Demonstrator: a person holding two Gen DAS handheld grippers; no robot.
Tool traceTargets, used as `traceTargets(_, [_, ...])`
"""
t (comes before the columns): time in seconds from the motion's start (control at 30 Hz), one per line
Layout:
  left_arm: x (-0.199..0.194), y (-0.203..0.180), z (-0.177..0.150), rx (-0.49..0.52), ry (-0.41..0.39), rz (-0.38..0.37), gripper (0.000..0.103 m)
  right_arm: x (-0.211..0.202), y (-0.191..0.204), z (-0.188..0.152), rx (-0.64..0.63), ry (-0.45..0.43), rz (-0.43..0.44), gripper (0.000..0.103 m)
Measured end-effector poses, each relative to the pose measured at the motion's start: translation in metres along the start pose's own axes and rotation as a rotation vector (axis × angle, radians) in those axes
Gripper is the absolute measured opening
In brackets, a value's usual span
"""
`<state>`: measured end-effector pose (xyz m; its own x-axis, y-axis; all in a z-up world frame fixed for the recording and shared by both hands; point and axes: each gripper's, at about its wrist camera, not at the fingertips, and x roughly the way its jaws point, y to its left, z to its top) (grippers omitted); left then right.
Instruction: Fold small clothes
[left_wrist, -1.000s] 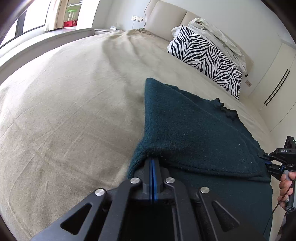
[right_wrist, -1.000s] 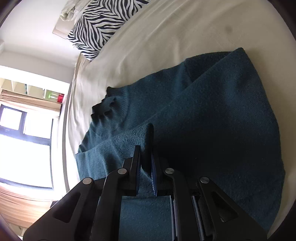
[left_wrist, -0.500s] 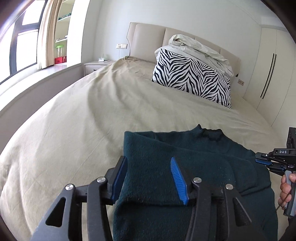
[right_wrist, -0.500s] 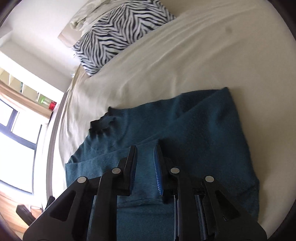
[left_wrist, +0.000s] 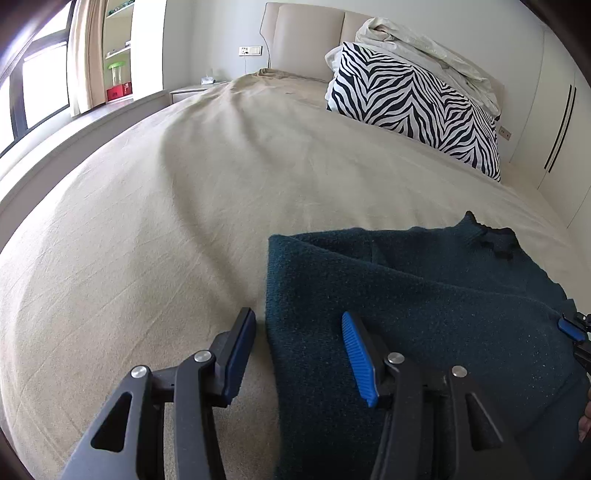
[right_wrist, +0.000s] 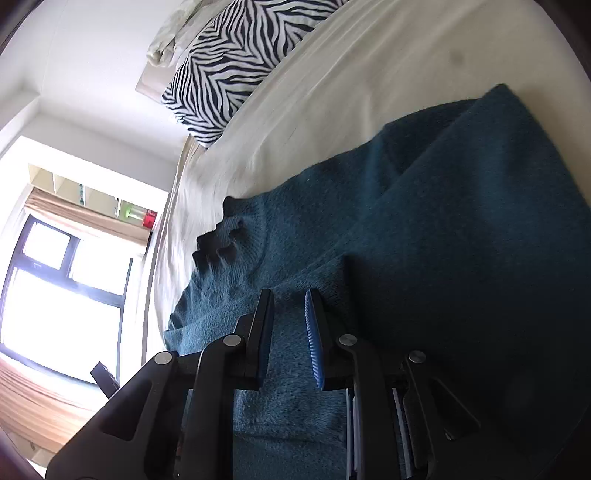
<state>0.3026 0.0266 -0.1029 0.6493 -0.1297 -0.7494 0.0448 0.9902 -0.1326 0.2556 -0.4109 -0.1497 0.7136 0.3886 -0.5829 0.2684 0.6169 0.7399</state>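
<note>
A dark teal knit sweater (left_wrist: 424, 295) lies on the beige bed sheet (left_wrist: 184, 221), its collar (left_wrist: 495, 240) towards the pillows and one side folded over the body. My left gripper (left_wrist: 295, 317) is open just above the sweater's left edge, one finger over the sheet and the other over the knit, pressing nothing. In the right wrist view the sweater (right_wrist: 461, 221) fills the frame. My right gripper (right_wrist: 289, 295) hovers over it with its jaws a narrow gap apart and no fabric pinched. That right gripper (left_wrist: 572, 328) also shows at the left wrist view's right edge.
A zebra-print pillow (left_wrist: 413, 110) and crumpled white bedding (left_wrist: 424, 44) lean on the padded headboard (left_wrist: 303, 37). Bare sheet stretches left of the sweater. A window ledge (left_wrist: 92, 122) runs along the left, and wardrobe doors (left_wrist: 554, 129) stand on the right.
My left gripper let go of the sweater's folded edge, opened wide and drew back. My right gripper's jaws parted off the fold they pinched, and the fold now lies flat.
</note>
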Motion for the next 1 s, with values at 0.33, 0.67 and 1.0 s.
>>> traceTargets(0.33, [-0.001,0.001,-0.003,0.003,-0.006,-0.006,0.054,-0.023,0.048,-0.033,-0.198,0.015,0.045,0.024])
traceTargets(0.67, [-0.089,0.036,-0.045,-0.077,0.006,-0.098,0.056,-0.090,0.004,-0.074,-0.122,-0.088,-0.095,0.038])
traceTargets(1.0, [-0.205,0.053,-0.169,-0.046,0.108,-0.174,0.066,-0.227,0.025,-0.205,-0.345,-0.295,-0.206,0.067])
